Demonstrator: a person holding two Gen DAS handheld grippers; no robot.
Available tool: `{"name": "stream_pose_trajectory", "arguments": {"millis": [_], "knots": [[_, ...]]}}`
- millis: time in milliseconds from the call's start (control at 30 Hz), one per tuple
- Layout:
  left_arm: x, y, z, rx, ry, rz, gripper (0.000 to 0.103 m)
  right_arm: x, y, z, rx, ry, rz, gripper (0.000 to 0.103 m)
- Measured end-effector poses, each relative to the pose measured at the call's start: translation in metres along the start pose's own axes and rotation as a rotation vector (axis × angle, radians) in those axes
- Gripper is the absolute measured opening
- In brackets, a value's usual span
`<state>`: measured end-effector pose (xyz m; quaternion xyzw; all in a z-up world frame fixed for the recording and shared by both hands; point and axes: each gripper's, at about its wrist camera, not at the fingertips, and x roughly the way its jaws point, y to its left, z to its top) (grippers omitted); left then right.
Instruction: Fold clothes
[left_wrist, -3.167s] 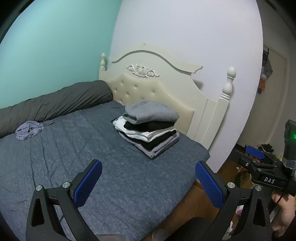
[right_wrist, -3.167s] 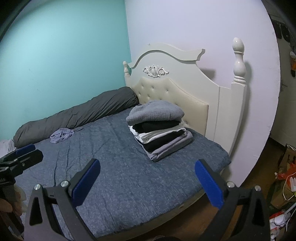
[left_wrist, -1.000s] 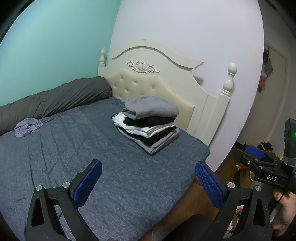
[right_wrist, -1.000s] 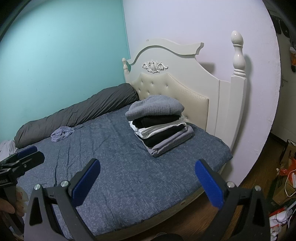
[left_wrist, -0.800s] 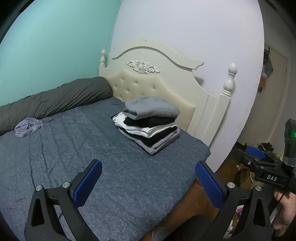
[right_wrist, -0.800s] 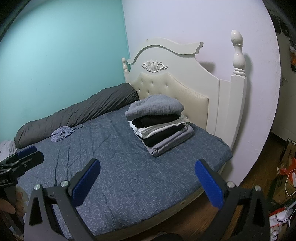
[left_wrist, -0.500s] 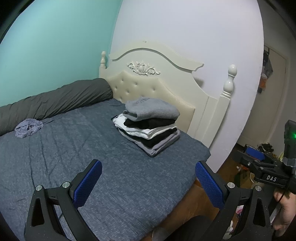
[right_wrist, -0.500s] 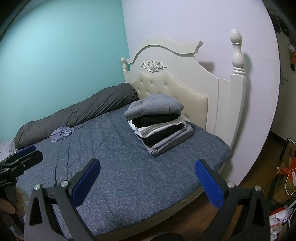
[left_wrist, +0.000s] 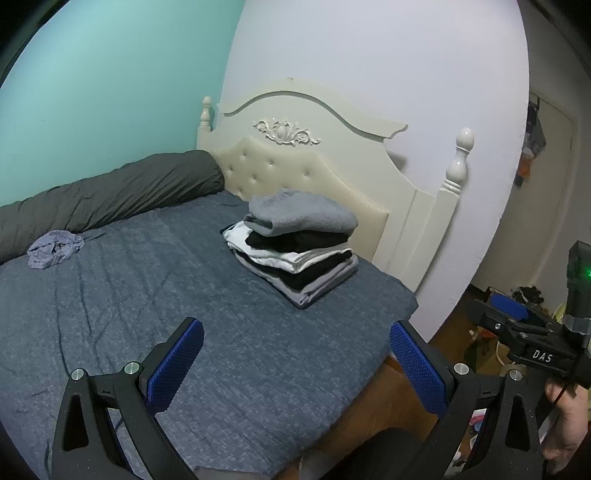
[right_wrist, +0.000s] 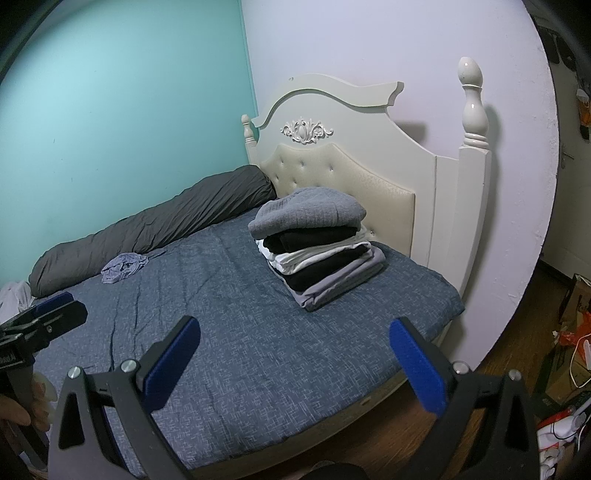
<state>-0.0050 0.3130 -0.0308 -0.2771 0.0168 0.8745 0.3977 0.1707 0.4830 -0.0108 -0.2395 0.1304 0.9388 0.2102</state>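
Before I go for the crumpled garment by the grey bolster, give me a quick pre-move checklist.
1. Left gripper open, holding nothing: ok.
2. Right gripper open, holding nothing: ok.
3. Crumpled garment in view, loose on the bed: ok.
4. Bed surface between grippers and garment free of things: ok.
5. Folded stack upright by the headboard, apart from the garment: ok.
6. Garment type and orientation: cannot tell.

The white cloth is cut off at the left edge.
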Motion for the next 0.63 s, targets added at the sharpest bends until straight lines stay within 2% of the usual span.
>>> {"name": "stream_pose_trajectory", "arguments": {"millis": [633], "knots": [[-0.0012,-0.0003,-0.0002,0.002,-0.009,0.005,0.103,0.0019,-0.0013,0.0001,0.005,0.004,-0.002,0.103]]}}
